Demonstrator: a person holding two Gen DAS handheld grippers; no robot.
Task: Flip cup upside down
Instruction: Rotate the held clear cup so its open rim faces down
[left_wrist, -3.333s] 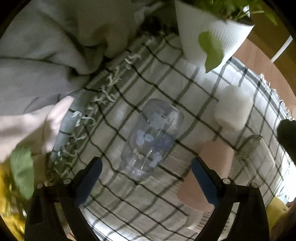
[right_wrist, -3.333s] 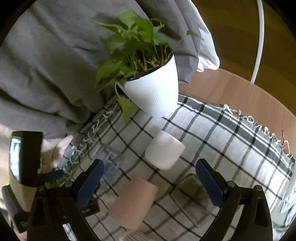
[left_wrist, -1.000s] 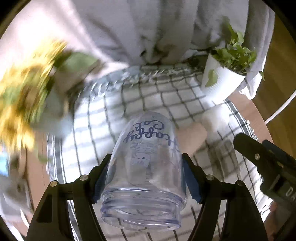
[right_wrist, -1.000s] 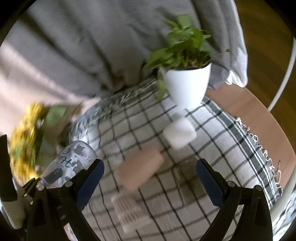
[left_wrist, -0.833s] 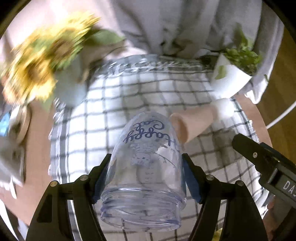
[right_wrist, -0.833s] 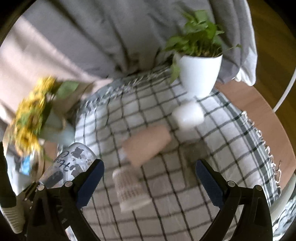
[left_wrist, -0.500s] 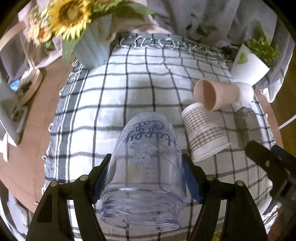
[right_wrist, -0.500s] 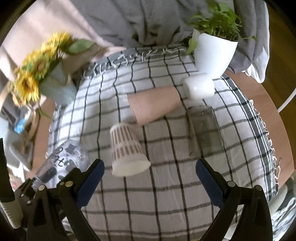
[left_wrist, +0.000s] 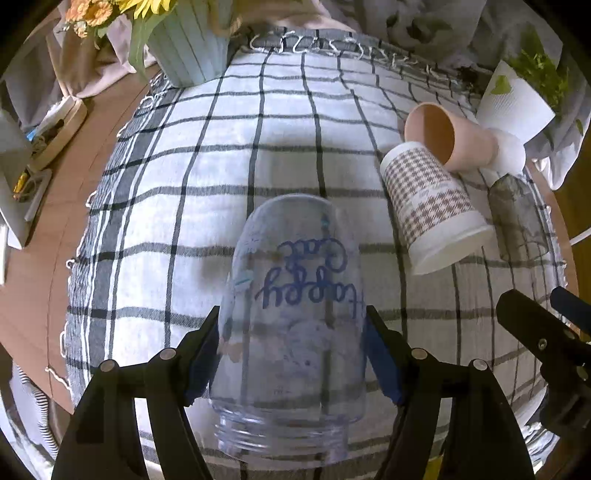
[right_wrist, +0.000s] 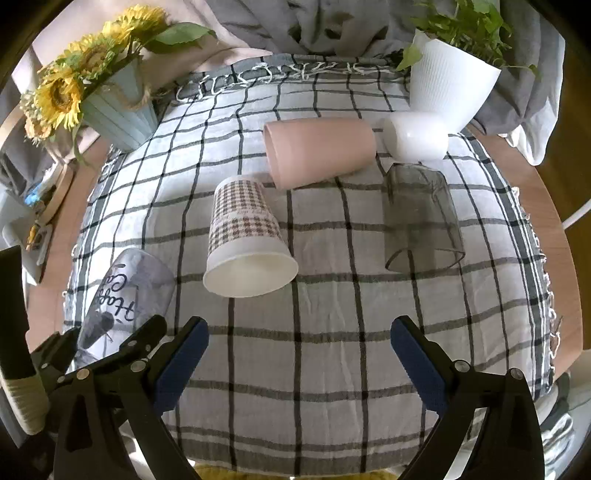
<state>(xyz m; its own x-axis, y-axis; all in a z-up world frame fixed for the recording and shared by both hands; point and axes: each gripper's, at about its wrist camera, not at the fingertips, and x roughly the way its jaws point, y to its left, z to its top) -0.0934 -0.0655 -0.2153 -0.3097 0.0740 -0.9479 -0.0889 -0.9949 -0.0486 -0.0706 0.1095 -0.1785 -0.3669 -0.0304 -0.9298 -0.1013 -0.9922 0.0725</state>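
My left gripper (left_wrist: 293, 363) is shut on a clear plastic cup (left_wrist: 295, 306) with blue "Happy Cat" lettering. The cup's threaded mouth points back at the camera and its closed base points away, above the near left part of the checked tablecloth (left_wrist: 221, 155). The same cup (right_wrist: 122, 291) shows at the left in the right wrist view, between the left gripper's fingers (right_wrist: 144, 338). My right gripper (right_wrist: 299, 354) is open and empty over the cloth's near middle.
A houndstooth paper cup (right_wrist: 245, 240), a pink cup (right_wrist: 319, 151) and a smoky glass (right_wrist: 421, 221) lie on their sides. A white cup (right_wrist: 415, 134) stands beside a white plant pot (right_wrist: 448, 85). A sunflower pot (right_wrist: 114, 114) stands at the back left. The wooden table edge (left_wrist: 44, 236) shows at the left.
My left gripper has carried the cup from the back of the table to the near left and tipped it over. Both cameras have pulled back and now look down on the whole cloth.
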